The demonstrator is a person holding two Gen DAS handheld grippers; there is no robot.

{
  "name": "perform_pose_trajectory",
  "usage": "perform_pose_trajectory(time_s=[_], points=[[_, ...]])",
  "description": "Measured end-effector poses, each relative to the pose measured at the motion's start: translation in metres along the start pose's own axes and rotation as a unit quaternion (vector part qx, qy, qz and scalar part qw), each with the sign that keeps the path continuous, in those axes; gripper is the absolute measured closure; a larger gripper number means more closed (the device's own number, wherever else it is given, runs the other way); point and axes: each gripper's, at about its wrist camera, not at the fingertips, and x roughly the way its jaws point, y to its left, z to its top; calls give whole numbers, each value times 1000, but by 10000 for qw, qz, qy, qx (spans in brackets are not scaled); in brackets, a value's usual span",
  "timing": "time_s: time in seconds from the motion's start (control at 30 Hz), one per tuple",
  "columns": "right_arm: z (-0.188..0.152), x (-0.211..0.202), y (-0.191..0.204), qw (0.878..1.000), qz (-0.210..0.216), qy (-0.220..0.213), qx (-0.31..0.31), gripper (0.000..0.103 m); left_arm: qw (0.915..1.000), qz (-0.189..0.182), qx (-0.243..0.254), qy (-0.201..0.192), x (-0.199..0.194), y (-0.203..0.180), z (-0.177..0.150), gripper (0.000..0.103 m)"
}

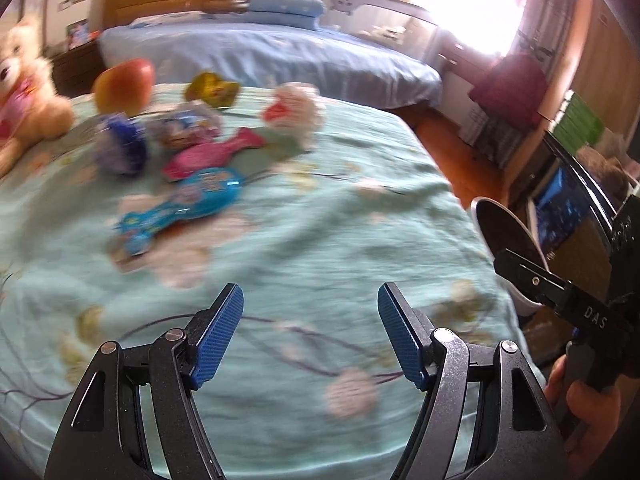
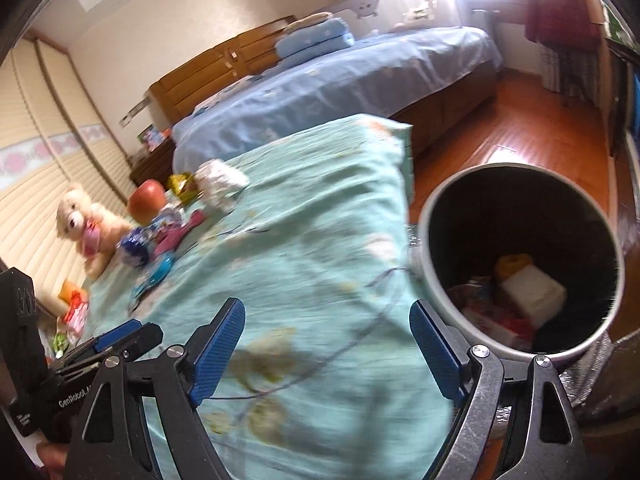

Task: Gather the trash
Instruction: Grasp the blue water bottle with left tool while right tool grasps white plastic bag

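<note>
Both grippers, left gripper and right gripper, are hovering wide open and empty; approaching the shiny blue plastic wrapper low suits the round grey bin.

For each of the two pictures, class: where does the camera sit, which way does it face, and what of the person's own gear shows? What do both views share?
Left wrist: behind the open left gripper, facing across the green bed at the wrappers; the right gripper shows at right.
Right wrist: behind the open right gripper, facing the bed edge and bin; the left gripper shows at left.
Shared: bed, apple, teddy, bin.
</note>
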Motion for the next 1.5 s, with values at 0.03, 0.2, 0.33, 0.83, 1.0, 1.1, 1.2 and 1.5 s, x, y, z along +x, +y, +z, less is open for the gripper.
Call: perform_pose_trajectory(time_s=[0.03,0.2,0.33,0.83,1.0,1.1,1.2,1.5], points=[[0,3,5,10000,31,26,-36,17,10000,49,-72,-9,-1,8,0,32],[-1,19,30,9995,173,163,-207,17,9991,269,-321,-113,-8,37,-3,32],[-1,29,47,9988,249,241,-333,17,9979,378,-503,-141,-11,57,-3,32],[14,63,86,9965,429,351,-625,17,9944,676,-800,-141,-7,97,6,32],[22,76,94,9958,452,402,-692,17,9930,753,-899,-114,-1,108,14,32],[27,86,98,9953,461,434,-738,17,9922,818,-931,-108,3,114,23,32],[33,97,101,9947,470,501,-760,17,9917,867,-939,-103,8,119,32,32],[58,130,106,9941,445,527,-836,17,9891,984,-1084,-124,31,137,69,32]])
